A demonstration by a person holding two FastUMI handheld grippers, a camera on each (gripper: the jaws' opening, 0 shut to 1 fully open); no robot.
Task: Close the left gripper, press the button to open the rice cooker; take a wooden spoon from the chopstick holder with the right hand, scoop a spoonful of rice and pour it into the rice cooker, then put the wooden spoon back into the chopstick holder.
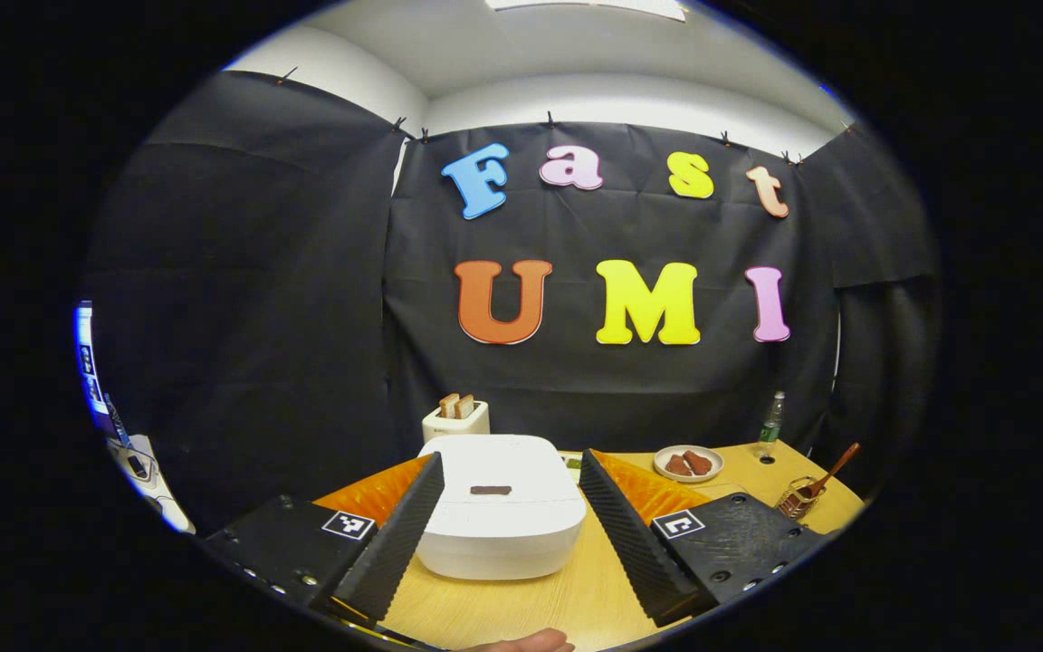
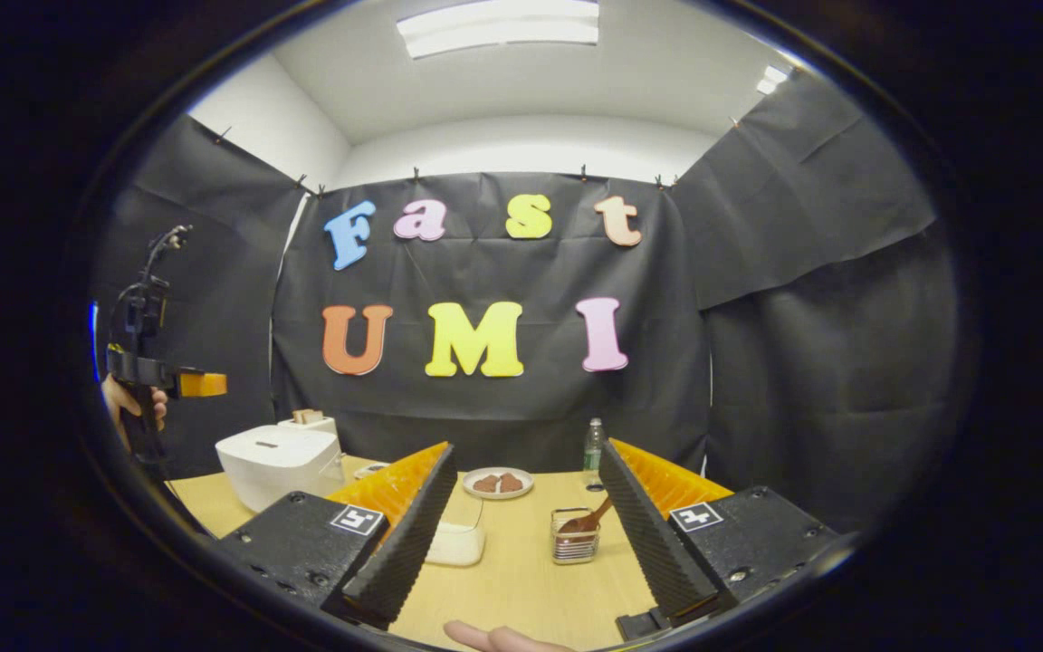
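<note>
The table (image 1: 567,598) carries a white rice cooker (image 1: 502,507), lid down, dead ahead between the spread fingers of the left gripper (image 1: 511,475), which hovers short of it. The right gripper (image 2: 529,466) is also spread wide, above the table, facing the chopstick holder (image 2: 575,536). The wooden spoon (image 2: 587,522) stands tilted in it. A rice container (image 2: 455,543) sits beside the holder
</note>
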